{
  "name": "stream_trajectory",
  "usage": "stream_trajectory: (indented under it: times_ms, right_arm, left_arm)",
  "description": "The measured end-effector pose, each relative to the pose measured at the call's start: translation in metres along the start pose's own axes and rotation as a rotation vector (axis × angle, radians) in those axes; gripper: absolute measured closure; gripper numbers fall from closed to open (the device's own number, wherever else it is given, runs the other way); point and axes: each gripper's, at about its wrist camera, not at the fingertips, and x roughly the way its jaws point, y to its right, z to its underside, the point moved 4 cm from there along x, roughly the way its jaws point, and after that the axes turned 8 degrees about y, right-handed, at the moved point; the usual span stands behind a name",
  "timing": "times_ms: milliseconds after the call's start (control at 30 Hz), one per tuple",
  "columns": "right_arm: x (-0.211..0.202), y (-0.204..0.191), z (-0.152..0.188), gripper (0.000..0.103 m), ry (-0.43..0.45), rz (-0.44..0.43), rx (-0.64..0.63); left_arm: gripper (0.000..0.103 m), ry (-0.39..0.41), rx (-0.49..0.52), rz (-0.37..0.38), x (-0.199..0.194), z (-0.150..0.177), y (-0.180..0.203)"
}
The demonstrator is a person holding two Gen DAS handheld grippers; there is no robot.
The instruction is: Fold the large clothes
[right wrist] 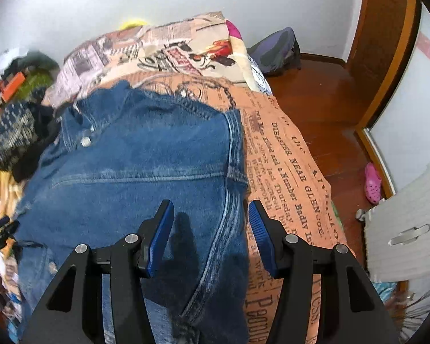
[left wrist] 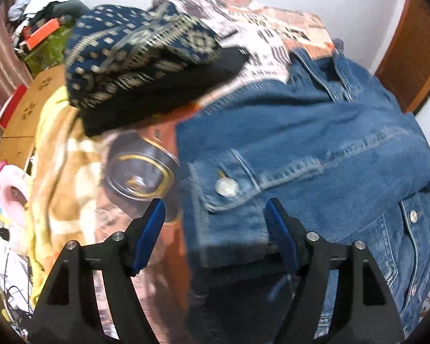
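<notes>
The jacket (right wrist: 134, 157) lies spread on the bed (right wrist: 295, 189). The left gripper (left wrist: 215, 223) hangs released over its pocket flap; the right gripper (right wrist: 212, 223) straddles its side seam, apparently not pinching. A patterned cloth (left wrist: 134, 54) sits beyond.

A blue denim jacket (left wrist: 315, 149) lies spread across a bed covered in orange newspaper-print fabric (right wrist: 286, 172). Its silver-buttoned cuff (left wrist: 229, 189) is folded in over the body, metal snaps showing along the front placket (left wrist: 412, 218). In the right wrist view, a lighter seam (right wrist: 232, 149) runs down the jacket's outer edge beside the bedcover.
</notes>
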Motion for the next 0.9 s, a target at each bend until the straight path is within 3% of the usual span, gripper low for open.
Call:
stream_trajectory:
  times_ms: [167,333,433,533,733,900]
  right_arm:
    - [-0.01,0.007,-0.023,0.053,0.054,-0.022,0.029]
    - [-0.009,0.014,-0.039,0.052,0.062,-0.067,0.031]
    - [0.003,0.02,-0.04,0.053,0.028,-0.078,0.04]
    - [0.021,0.026,-0.033,0.052,-0.037,-0.089,0.049]
    - [0.059,0.038,-0.014,0.052,-0.162,-0.131,0.1]
    - [0.078,0.037,-0.018,0.049,-0.209,-0.259,0.194]
  left_arm:
    - [0.029,0.019,-0.068,-0.001,0.001,-0.022,-0.027]
    - [0.029,-0.097,-0.256,0.164,0.039,-0.023,-0.044]
    - [0.029,-0.177,-0.376,0.258,0.063,-0.012,-0.049]
    - [0.028,-0.205,-0.497,0.364,0.074,0.002,-0.048]
    - [0.013,-0.22,-0.521,0.386,0.086,0.014,-0.037]
    - [0.01,-0.191,-0.448,0.41,0.087,0.003,-0.018]
